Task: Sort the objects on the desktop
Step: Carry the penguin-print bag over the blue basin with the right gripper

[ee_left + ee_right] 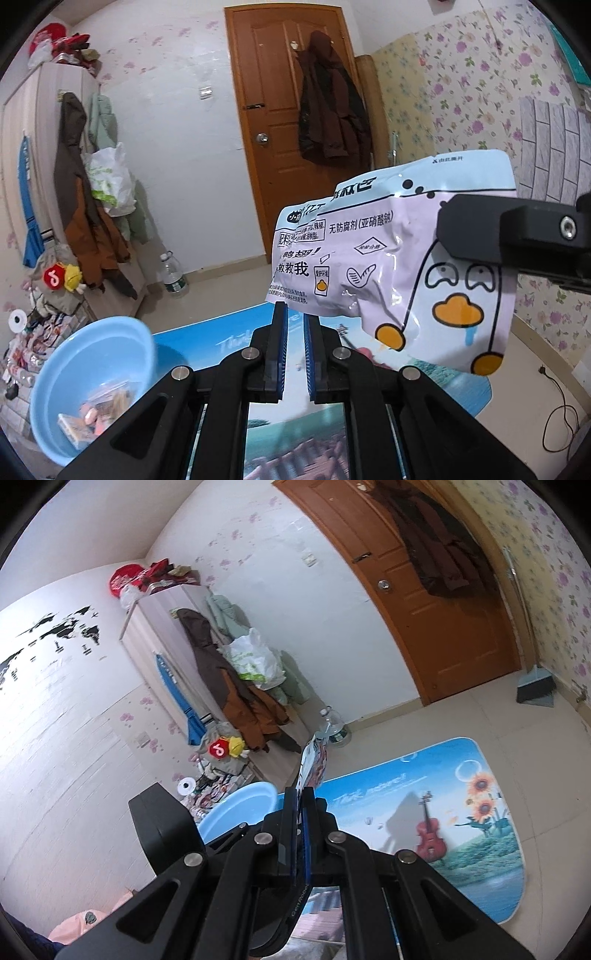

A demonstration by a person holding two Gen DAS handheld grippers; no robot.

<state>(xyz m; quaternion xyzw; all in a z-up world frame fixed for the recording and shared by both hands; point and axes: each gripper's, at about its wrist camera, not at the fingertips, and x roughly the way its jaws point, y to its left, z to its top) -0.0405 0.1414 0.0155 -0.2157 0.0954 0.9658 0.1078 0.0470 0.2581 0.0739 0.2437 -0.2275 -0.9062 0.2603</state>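
- Snack packet [399,254], printed with a cartoon duck, hangs in the air, clamped at its edge between the fingers of the right gripper [301,794]; it is clear of the desk and near the blue basin [92,369].
- Left gripper [294,314] holds nothing; its blue pads [283,332] stand nearly together with only a slim gap.
- Doing this step well probably means keeping the pinch firm on the thin crinkly film, carrying the packet over the basin's rim, and letting go only once it hangs above the small items already inside.
- Beneath lies a desk mat [461,830] printed with a violin and sunflowers.
- Beyond are a tiled floor, a brown door [288,110] with a coat [332,110] hung on it, a wardrobe [37,147] draped in jackets, and flowered wallpaper.
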